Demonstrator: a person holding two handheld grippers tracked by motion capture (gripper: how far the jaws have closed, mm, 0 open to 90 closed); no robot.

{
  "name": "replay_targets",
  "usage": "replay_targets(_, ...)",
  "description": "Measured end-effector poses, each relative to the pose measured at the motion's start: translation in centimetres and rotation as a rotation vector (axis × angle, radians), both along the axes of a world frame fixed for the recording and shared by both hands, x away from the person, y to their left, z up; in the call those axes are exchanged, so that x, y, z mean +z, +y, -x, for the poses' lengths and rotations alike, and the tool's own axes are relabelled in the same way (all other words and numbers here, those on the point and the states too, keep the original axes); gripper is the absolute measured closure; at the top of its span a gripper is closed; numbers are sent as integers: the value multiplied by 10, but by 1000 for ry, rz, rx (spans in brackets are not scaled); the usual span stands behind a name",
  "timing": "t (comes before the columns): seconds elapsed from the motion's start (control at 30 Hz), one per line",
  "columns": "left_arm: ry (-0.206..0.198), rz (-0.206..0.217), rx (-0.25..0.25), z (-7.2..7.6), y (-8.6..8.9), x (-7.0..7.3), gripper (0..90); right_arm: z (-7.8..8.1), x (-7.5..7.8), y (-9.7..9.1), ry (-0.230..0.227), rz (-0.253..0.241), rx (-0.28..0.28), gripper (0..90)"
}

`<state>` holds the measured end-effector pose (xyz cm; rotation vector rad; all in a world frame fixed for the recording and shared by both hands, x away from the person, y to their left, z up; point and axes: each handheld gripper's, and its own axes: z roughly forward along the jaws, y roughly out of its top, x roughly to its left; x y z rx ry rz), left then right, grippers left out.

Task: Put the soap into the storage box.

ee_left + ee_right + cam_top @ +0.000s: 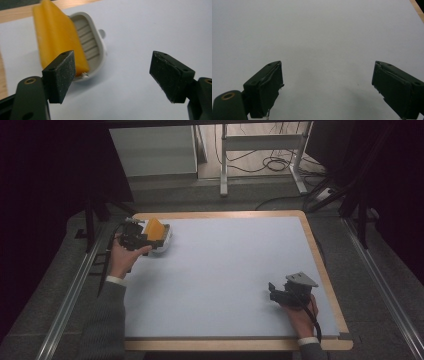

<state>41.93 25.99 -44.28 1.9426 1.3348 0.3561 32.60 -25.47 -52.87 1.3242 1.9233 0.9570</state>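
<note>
A small white ribbed tray [164, 243] sits at the table's far left, with a yellow sponge-like slab [154, 228] leaning in it. In the left gripper view the yellow slab [57, 37] stands tilted in the white tray [96, 47], just beyond the left pad. My left gripper [150, 240] hovers right beside the tray; its jaws stand wide with nothing between them [112, 75]. My right gripper [272, 291] rests near the table's front right, open over bare mat [327, 85].
A pale blue mat [225, 270] covers the wooden table, whose edge [320, 265] shows at the right. Beyond the table stand a white cabinet [155, 150] and a metal frame [260, 145] with loose cables on the floor.
</note>
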Motion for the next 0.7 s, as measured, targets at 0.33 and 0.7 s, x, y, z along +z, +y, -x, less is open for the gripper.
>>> replay_targets(0.33,-51,85,-54,53,-11,-14,225,0,0,-1,-5,-6,8,101)
replay_targets(0.7,-32,64,-79,89,-15,-50,238,1,0,0,-8,-7,15,101)
